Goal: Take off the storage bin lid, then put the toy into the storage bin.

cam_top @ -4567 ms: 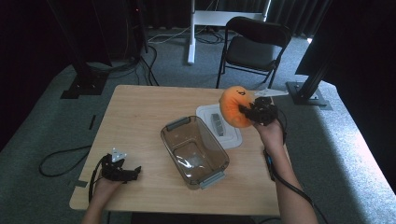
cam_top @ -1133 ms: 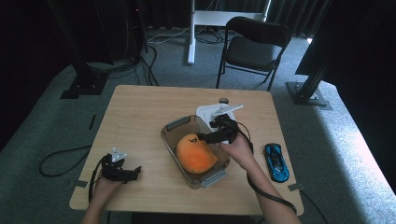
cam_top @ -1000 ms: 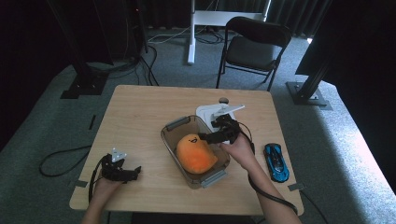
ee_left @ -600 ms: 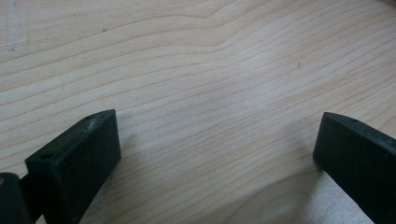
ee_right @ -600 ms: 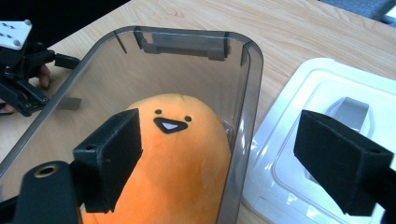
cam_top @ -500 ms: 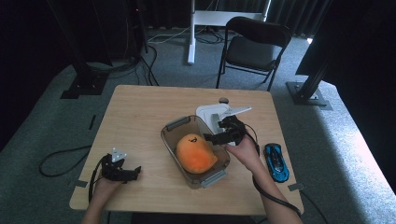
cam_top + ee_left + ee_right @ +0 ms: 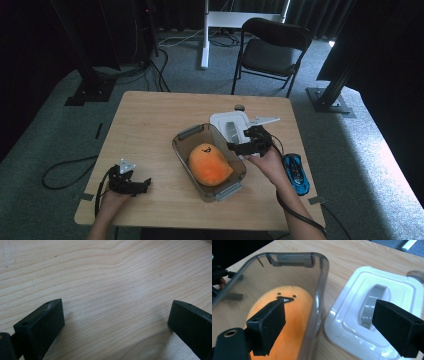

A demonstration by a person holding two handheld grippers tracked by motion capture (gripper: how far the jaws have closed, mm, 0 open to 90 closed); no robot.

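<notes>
An orange plush toy (image 7: 210, 165) with a small face (image 7: 287, 310) lies inside a clear plastic bin (image 7: 182, 136) in the middle of the wooden table. My right gripper (image 7: 236, 147) hovers at the bin's right wall, over the edge of a white lid (image 7: 225, 122). Its jaws have just been opening; they stand wide apart, holding nothing. In the right gripper view (image 7: 329, 315) the bin wall (image 7: 322, 272) and lid (image 7: 362, 290) lie beyond them. My left gripper (image 7: 142, 184) rests near the front left corner, open (image 7: 115, 312) over bare wood.
A blue toy car (image 7: 296, 172) lies near the table's right edge, beside my right forearm. A small round object (image 7: 239, 107) and a white strip (image 7: 265, 120) sit behind the lid. A black chair (image 7: 272, 50) stands beyond the table.
The plush, earlier held up over the lid by my right gripper, now lies in the bin. The right gripper has let go and drawn back to the right. The left gripper stayed put.
</notes>
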